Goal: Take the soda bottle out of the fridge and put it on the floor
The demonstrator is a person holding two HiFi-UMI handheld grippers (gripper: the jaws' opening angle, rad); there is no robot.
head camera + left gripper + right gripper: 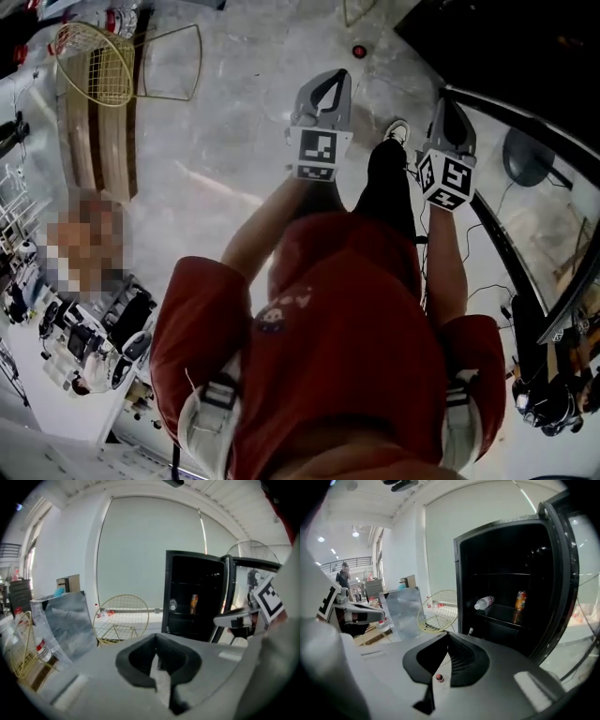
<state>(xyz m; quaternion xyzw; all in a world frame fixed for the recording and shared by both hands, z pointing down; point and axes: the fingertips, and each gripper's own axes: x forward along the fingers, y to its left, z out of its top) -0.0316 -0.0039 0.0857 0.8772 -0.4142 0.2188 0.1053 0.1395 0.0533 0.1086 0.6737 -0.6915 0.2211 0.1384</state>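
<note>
The soda bottle (520, 600) stands upright on a shelf inside the open fridge (457, 573), at about 2 o'clock in the right gripper view. Its label is too small to read, and the dark interior swallows most of the shelf edges. A clear water bottle (484, 603) lies on its side at the soda bottle's 9 o'clock, apart from it. The fridge door (563, 564) hangs open at 3 o'clock, its outer part cut off by the frame.

The right gripper (449, 641) has its jaws pressed together on nothing. The left gripper (157, 653) is likewise closed and empty.

In the head view both grippers are held out at 12 to 1 o'clock over bare floor (244, 141). The fridge there is only a dark mass at 1 o'clock, its inside hidden. A yellow wire chair (94, 61) sits well off at 10 o'clock, leaving open floor before the fridge.
</note>
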